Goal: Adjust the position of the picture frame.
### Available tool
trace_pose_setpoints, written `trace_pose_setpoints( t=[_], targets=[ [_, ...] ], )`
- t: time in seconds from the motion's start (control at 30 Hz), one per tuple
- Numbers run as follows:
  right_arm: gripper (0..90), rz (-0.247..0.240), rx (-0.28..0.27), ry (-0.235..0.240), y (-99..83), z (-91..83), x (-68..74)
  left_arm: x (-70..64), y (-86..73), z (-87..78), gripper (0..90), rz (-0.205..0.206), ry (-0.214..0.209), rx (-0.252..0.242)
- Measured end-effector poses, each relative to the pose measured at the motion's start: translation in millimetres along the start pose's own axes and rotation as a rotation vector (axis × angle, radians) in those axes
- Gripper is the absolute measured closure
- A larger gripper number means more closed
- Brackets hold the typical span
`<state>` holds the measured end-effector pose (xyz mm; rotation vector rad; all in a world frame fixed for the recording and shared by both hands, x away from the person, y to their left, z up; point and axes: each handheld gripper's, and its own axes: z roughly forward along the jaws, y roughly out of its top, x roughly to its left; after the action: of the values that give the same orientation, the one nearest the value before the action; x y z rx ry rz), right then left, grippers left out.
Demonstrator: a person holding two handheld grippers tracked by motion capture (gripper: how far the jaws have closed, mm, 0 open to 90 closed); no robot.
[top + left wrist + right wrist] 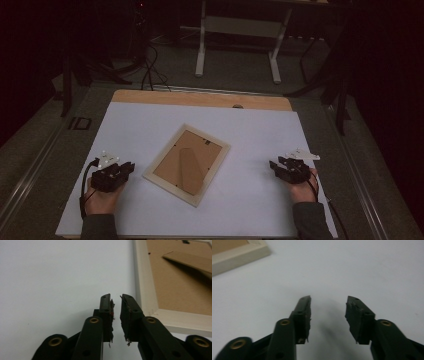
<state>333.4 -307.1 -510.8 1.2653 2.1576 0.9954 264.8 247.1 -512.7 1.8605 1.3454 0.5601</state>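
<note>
A picture frame lies face down in the middle of the white sheet, its brown backing and easel flap facing up. My left gripper rests on the sheet just left of the frame. In the left gripper view its jaws stand only a narrow gap apart with nothing between them, and the frame's pale wooden border lies just to their right. My right gripper sits well to the right of the frame. It is open and empty, with a corner of the frame at upper left.
The white sheet covers a wooden table whose far edge shows bare. Beyond it the floor is dark, with a white table stand and cables. A forearm comes in from the bottom behind each gripper.
</note>
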Motion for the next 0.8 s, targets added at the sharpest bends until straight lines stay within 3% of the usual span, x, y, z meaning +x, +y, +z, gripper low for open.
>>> trace_pose_setpoints(
  t=[0.27, 0.5, 0.8],
  targets=[
    [66.4, -0.022, -0.014, 0.054, 14.5, 2.5, 6.0, 1.8, 0.0, -0.2, 89.3, -0.001, -0.01, 0.001],
    [73.5, -0.022, -0.057, 0.096, 32.3, 2.2, 6.9, 0.9, -1.5, -0.1, 90.0, 0.013, 0.0, 0.004],
    [76.0, 0.036, -0.104, 0.105, 43.2, 7.4, 1.7, -3.9, -7.7, -0.9, 87.1, 0.018, 0.011, 0.023]
  ],
)
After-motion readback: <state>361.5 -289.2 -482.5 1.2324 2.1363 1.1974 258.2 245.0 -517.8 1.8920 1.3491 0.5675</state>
